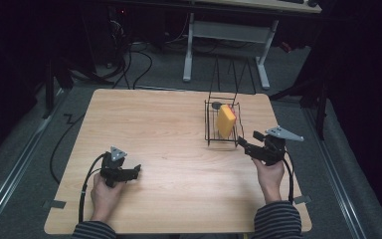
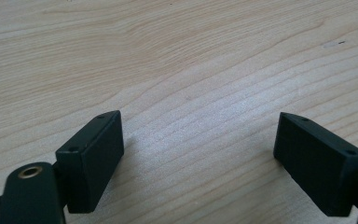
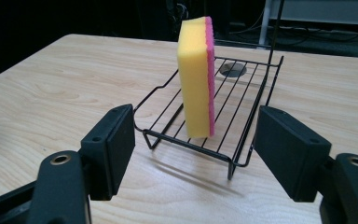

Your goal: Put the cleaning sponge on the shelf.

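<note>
Thick yellow foam sponge with pink scouring face, standing upright on edge inside black wire rack on pale wooden bench. Right gripper near, fingers spread, empty; left gripper likewise spread, well apart.

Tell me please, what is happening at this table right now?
A person sits at a light wooden table with black two-jaw tongs in each hand. A yellow sponge with a pink scrubbing layer stands upright on edge in a small black wire rack. The right tongs are open, pointing at the rack from just in front of it, and touch nothing. The left tongs are open too, low over bare wood near the person, away from the rack.
</note>
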{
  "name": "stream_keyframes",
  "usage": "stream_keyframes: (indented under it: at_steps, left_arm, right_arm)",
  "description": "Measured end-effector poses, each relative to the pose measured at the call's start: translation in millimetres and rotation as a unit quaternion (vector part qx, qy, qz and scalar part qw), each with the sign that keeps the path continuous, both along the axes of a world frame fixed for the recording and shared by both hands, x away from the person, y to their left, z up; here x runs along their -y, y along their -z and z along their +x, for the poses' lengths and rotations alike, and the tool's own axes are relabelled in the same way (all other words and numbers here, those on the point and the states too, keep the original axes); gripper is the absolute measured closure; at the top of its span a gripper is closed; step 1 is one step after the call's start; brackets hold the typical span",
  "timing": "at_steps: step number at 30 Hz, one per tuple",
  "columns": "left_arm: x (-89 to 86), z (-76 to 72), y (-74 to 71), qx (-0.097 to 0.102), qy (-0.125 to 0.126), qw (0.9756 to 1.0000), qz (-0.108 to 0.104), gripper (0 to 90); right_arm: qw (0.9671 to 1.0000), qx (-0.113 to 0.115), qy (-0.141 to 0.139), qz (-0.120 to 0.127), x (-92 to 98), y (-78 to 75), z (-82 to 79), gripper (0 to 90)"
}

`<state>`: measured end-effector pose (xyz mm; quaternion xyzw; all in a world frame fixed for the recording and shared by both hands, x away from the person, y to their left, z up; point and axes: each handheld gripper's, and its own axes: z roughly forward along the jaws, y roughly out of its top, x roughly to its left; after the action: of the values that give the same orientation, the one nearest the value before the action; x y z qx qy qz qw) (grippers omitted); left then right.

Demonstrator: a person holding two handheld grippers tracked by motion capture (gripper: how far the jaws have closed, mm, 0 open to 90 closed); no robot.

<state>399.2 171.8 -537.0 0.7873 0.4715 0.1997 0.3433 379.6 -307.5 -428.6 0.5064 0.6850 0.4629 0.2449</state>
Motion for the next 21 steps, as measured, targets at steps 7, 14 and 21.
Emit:
stream_keyframes:
  at_steps: [7,14,21]
  left_arm:
    - [0.0,0.0,0.0,0.0,0.0,1.0,0.0,16.5]
    - [0.0,0.0,0.0,0.0,0.0,1.0,0.0,16.5]
    - [0.2,0.0,0.0,0.0,-0.001,1.0,0.0,16.5]
  right_arm:
    - [0.9999,0.009,0.001,0.005,8.0,-0.6,-17.3,30.7]
    - [0.9998,0.017,0.001,0.011,13.0,-1.6,-30.8,31.2]
    - [0.9996,0.021,0.001,0.018,16.8,2.2,-41.7,31.3]
